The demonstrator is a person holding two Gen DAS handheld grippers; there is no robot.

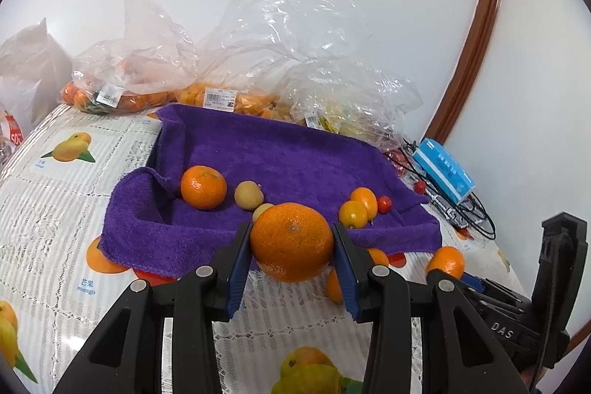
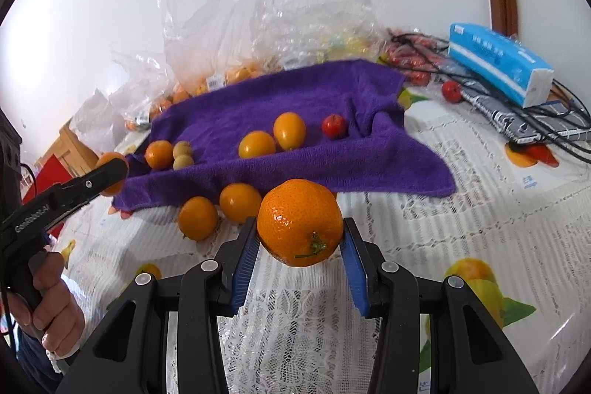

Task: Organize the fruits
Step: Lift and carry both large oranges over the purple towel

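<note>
My left gripper (image 1: 291,240) is shut on a large mandarin (image 1: 291,242), held just above the near edge of the purple towel (image 1: 280,157). My right gripper (image 2: 300,224) is shut on another mandarin (image 2: 300,222) with a green stem, in front of the purple towel (image 2: 295,143). On the towel lie a mandarin (image 2: 159,154), two tan longans (image 2: 182,150), two kumquats (image 2: 256,144) and a small red fruit (image 2: 334,126). Two more kumquats (image 2: 197,217) rest on the tablecloth just before the towel.
Clear plastic bags of fruit (image 1: 236,61) crowd the back of the table behind the towel. A blue tissue pack (image 2: 498,61), black cables (image 2: 546,120) and a loose red fruit (image 2: 451,91) lie at the right. A person's hand (image 2: 55,305) grips the left handle.
</note>
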